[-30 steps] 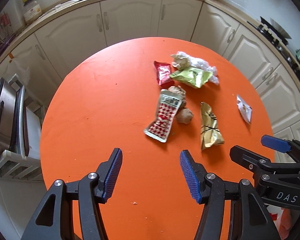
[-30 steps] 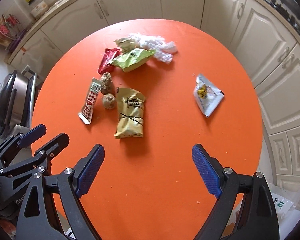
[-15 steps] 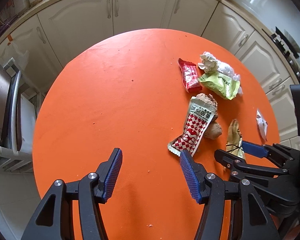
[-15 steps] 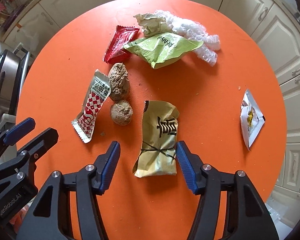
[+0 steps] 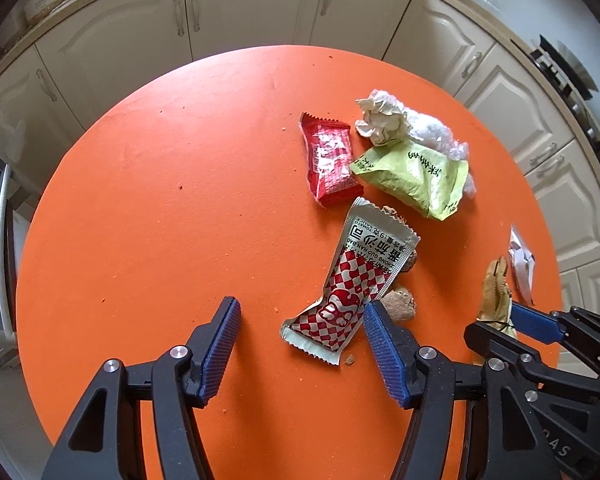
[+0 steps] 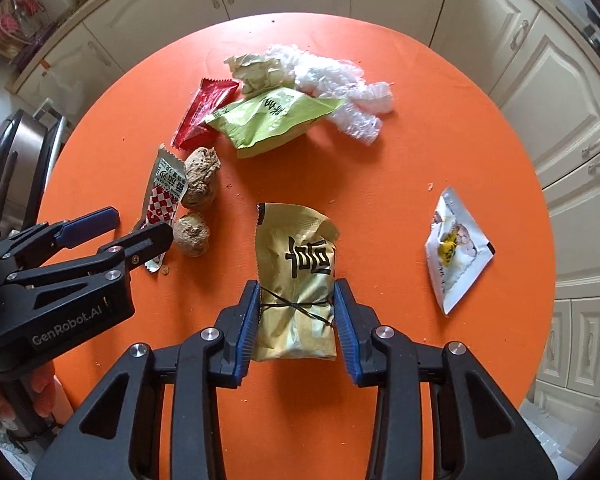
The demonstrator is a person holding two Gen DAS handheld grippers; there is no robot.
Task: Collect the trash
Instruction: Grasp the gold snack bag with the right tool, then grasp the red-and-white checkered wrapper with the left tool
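Note:
Trash lies on a round orange table. My right gripper has its pads against both sides of a gold snack bag, shut on it. My left gripper is open, its right pad beside the near end of a red-checked sachet. Two brown lumps lie next to the sachet. Farther off lie a red wrapper, a green bag, crumpled paper and clear plastic. A white packet lies to the right.
Cream kitchen cabinets curve around the far side of the table. A metal appliance stands at the left beyond the table edge. Crumbs dot the table top.
Both grippers have moved forward over the table. My right gripper has narrowed from wide open and closed on the gold bag. My left gripper has come up to the checked sachet, still open.

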